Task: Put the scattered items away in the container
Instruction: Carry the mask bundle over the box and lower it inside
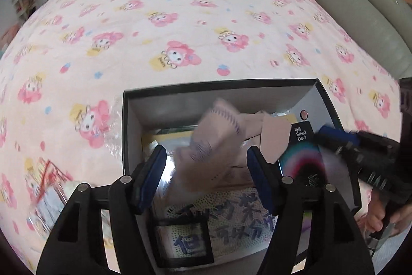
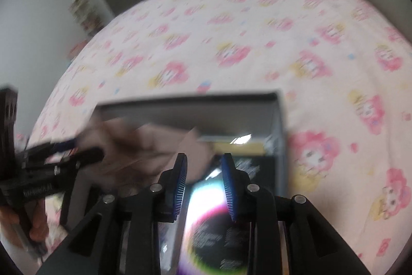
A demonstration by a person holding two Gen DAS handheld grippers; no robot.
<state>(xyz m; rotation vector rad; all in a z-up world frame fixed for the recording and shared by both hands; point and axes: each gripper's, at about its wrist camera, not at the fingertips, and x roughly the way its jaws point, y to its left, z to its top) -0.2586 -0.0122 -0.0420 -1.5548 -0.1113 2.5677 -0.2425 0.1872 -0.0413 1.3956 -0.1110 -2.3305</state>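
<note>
An open black box [image 1: 219, 84] lies on the bed, grey inside. My left gripper [image 1: 206, 164] hangs open over it, and a beige knitted cloth [image 1: 213, 135] is blurred in the gap between its blue pads, touching neither. Under the cloth lie a white dotted sheet with blue writing [image 1: 226, 221] and a black "Smart Devil" pack with a rainbow ring [image 1: 301, 153]. My right gripper [image 2: 204, 169] stands open above that pack [image 2: 213, 223], with the cloth [image 2: 144, 146] just to its left. The box's far rim [image 2: 193, 99] lies beyond. The left gripper's fingers [image 2: 67, 144] reach in from the left.
A pink cartoon-print blanket [image 1: 180, 25] covers the bed around the box. A clear plastic packet [image 1: 46, 195] lies on it left of the box. A grey-green padded edge [image 1: 360, 12] runs along the right. A hand [image 1: 378, 215] holds the right tool.
</note>
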